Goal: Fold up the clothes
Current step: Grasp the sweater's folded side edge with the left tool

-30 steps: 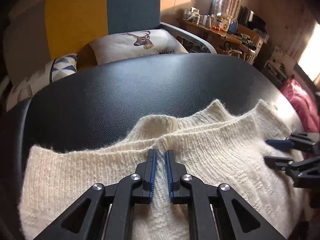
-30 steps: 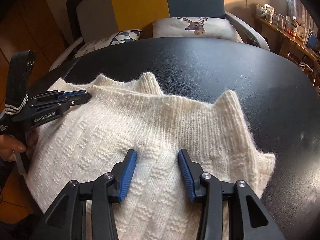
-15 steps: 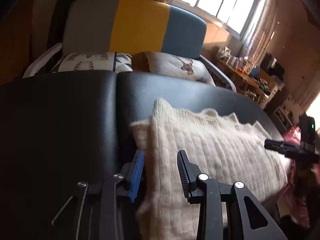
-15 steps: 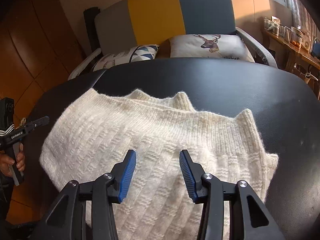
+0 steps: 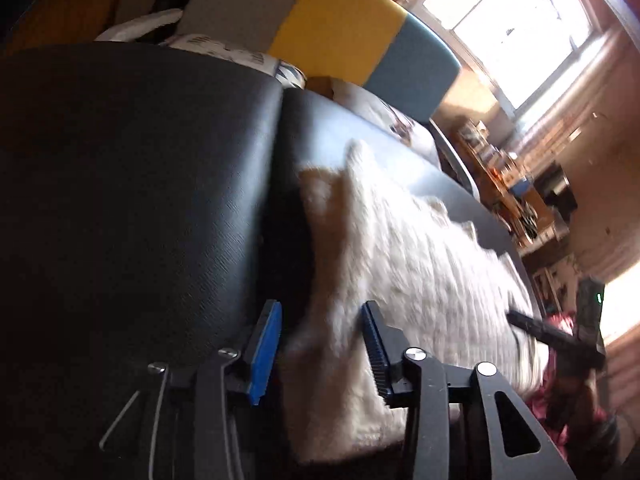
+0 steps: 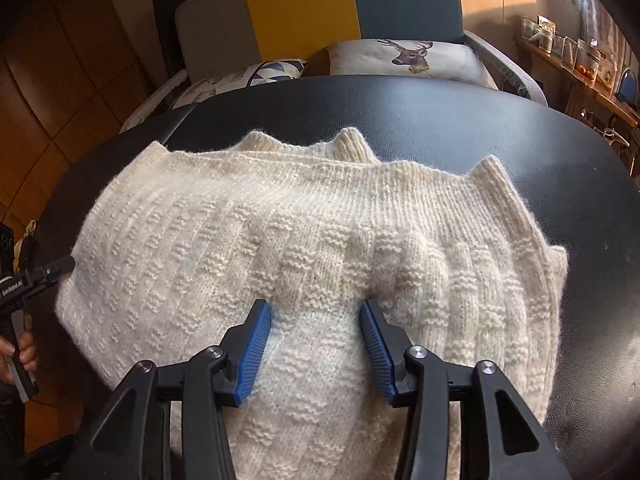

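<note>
Sweater [image 6: 320,232] judged soft, limp, light; grip its ribbed edge; left gripper [image 5: 320,344] and right gripper [image 6: 316,344] both spread wide, empty.

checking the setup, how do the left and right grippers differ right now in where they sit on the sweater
The left gripper sits at the cream sweater's side edge, one finger over bare black table; the right gripper sits over the sweater's middle, knit bunched between its fingers. The left wrist view is tilted and blurred; the right wrist view is level and sharp. Both are open, with blue pads.
</note>
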A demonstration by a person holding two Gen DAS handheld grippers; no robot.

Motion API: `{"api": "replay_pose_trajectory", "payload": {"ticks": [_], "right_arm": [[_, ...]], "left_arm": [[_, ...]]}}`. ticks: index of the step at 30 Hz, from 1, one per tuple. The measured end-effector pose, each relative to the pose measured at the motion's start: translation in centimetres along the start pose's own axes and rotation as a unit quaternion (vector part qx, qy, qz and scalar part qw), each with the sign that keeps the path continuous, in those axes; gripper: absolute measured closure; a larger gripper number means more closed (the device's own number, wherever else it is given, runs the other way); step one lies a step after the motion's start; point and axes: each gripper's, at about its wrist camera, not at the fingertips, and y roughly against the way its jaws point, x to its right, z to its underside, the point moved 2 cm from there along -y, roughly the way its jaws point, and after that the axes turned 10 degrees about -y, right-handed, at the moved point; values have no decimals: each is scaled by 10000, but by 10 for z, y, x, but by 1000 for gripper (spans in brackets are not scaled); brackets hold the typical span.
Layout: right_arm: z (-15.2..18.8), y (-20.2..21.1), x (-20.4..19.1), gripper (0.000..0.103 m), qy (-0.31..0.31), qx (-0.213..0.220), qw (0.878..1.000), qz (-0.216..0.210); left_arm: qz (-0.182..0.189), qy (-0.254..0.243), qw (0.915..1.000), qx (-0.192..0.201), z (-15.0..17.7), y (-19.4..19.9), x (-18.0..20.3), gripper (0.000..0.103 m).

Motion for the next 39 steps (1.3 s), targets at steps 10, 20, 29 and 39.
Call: {"api": "replay_pose_trajectory", "payload": {"ticks": [10,20,29,39], "right_arm": [[2,14,29,56,-494,57,9980,-383],[6,5,34,55,-495,107,9972,-551],[-10,40,42,55,234,-51,9976,-655],[-34,25,51,56,1488,-1059,9827,-319]], "left_arm": [[1304,540,9868,-791,-55,-57,-12,32],[1231,632,9874,-766,-50,-80,-12,80],[1181,1119,9850,-576,-57,-66,-13,88],[1698,1235,9776,-165,-83,-47,5,89]]}}
